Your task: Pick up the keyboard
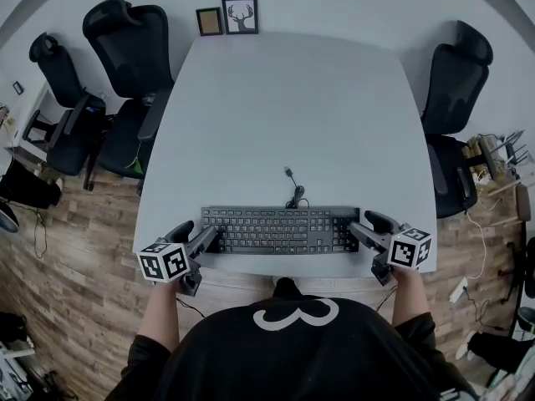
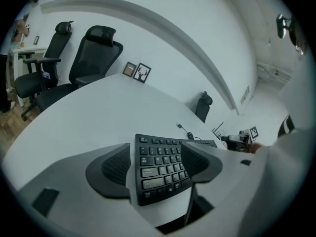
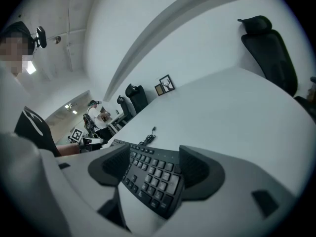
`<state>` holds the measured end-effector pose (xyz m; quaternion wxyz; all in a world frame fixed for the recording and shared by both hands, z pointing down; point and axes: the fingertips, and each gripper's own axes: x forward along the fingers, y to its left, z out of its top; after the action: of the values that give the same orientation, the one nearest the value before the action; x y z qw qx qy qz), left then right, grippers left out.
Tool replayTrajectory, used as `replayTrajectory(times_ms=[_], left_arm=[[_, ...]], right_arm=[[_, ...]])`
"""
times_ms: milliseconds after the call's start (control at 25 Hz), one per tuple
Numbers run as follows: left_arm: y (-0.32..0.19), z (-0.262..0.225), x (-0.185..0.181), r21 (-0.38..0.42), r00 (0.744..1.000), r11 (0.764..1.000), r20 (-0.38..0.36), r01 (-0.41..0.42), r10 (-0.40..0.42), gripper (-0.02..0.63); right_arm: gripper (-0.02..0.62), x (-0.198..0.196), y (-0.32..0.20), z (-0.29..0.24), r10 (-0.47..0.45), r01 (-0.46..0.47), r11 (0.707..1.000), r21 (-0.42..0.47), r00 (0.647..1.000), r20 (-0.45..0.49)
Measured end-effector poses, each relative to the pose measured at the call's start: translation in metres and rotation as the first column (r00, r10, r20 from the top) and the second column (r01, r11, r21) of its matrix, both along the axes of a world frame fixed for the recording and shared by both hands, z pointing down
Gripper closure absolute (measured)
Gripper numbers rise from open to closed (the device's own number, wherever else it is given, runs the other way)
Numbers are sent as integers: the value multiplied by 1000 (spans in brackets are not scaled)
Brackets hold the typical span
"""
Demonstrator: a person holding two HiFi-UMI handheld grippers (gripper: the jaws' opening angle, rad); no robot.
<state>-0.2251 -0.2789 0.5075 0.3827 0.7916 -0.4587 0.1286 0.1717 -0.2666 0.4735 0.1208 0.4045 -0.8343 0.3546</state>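
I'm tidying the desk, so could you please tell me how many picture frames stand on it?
2. A small brown-framed picture and, beside it, a black-framed deer picture, both at the white table's far edge. None seems hidden.

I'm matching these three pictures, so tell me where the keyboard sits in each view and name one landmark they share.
Head view: keyboard lower centre, along the table's near edge.
Left gripper view: keyboard lower centre, near end at the bottom, running away rightward.
Right gripper view: keyboard lower centre, running away leftward.
Shared landmark: the deer picture frame at the table's far edge, in all three.
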Motion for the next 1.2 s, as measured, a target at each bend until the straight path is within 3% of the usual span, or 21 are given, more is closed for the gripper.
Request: replayTrajectory(times_ms=[200, 440, 1040, 1200], left_arm=[[-3, 20, -7, -54, 1000, 998, 16, 15, -14, 288], [-3, 41, -17, -130, 999, 990, -6, 48, -49, 288], [-7, 45, 8, -157, 997, 987, -72, -27, 16, 290], [-6, 45, 21, -163, 996, 985, -78, -63, 50, 290]], right_arm=[[286, 11, 2, 23, 28, -28, 997, -66, 1000, -7], [285, 14, 2, 47, 80, -71, 986, -150, 995, 51], [287, -4, 12, 67, 20, -10, 973, -230, 999, 44], [293, -3, 9, 71, 55, -47, 963, -265, 998, 22]])
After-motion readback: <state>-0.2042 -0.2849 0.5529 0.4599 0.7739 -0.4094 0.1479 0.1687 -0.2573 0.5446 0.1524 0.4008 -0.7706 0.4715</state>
